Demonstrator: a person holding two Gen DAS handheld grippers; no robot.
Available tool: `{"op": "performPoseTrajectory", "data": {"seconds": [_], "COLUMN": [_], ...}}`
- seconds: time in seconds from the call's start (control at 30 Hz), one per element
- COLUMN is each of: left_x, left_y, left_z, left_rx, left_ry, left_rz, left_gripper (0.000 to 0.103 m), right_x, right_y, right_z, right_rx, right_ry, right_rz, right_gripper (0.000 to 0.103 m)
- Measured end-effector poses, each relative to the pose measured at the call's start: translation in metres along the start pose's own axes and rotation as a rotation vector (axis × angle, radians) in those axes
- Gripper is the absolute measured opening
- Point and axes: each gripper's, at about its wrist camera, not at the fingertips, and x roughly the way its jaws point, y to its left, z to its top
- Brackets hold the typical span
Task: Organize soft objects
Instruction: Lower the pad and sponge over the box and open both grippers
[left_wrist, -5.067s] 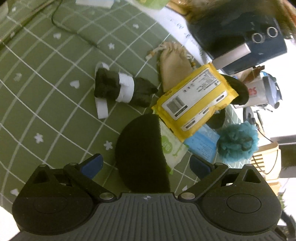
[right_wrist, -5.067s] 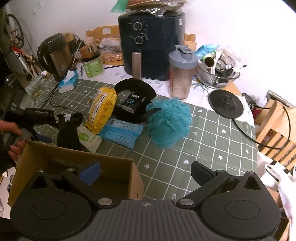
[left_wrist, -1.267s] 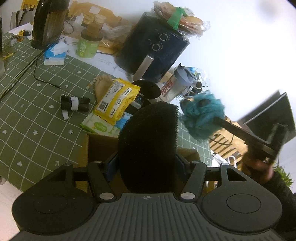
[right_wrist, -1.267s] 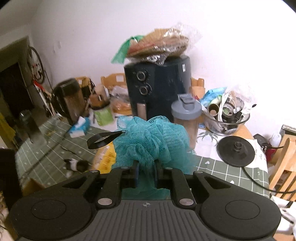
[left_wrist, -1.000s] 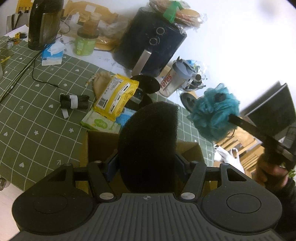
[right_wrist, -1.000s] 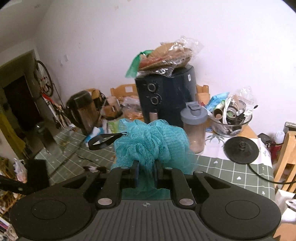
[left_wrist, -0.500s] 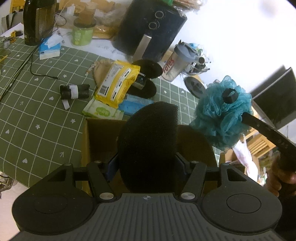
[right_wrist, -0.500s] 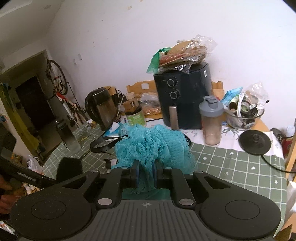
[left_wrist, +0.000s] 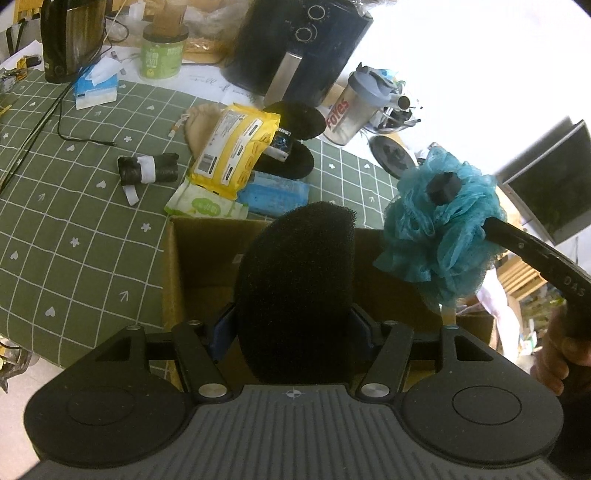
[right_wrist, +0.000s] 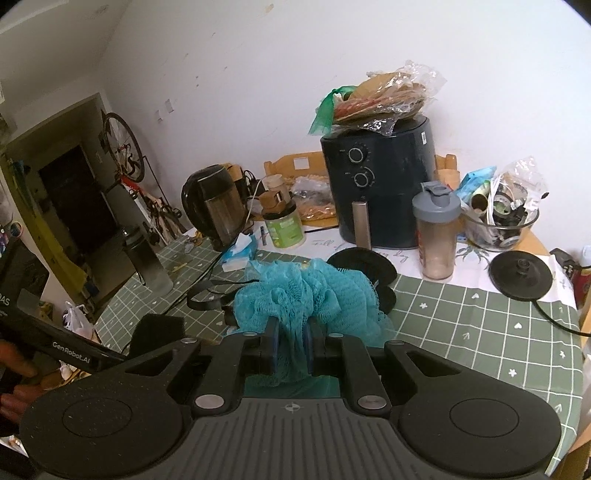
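Note:
My left gripper (left_wrist: 293, 325) is shut on a black foam sponge (left_wrist: 295, 288) and holds it over the open cardboard box (left_wrist: 199, 254). My right gripper (right_wrist: 291, 345) is shut on a teal mesh bath pouf (right_wrist: 306, 295). In the left wrist view the pouf (left_wrist: 439, 225) hangs above the box's right side, pinched by the right gripper's fingers (left_wrist: 441, 186). The black sponge also shows at the left in the right wrist view (right_wrist: 159, 330).
On the green checked cloth (left_wrist: 74, 221) beyond the box lie a yellow packet (left_wrist: 236, 147), a green wipes pack (left_wrist: 205, 203), a blue pack (left_wrist: 275, 192), a black roll (left_wrist: 147, 168), a beige pouch (left_wrist: 199, 122). An air fryer (right_wrist: 380, 192), kettle (right_wrist: 214, 208) and shaker bottle (right_wrist: 437, 232) stand behind.
Both grippers have come down and closer over the box. The teal pouf has moved left and lower, nearer the box's right side. Both grips stay shut.

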Motion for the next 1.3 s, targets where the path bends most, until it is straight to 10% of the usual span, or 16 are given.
{"op": "performPoseTrajectory", "data": {"seconds": [0.57,1.3], "left_x": [-0.001,-0.011], "left_y": [-0.003,0.008], "left_z": [-0.002,-0.001], "left_rx": [0.048,0.039], "left_ry": [-0.02,-0.107], "left_rz": [0.082,0.126], "left_gripper": [0.084,0.085], "right_x": [0.003,0.01], "right_y": [0.007,0.03], "right_z": [-0.002,-0.003], "right_rx": [-0.006,-0.038], "right_ry": [0.013,0.1], "right_rz": [0.001,0.058], "right_gripper": [0.012,0.006]}}
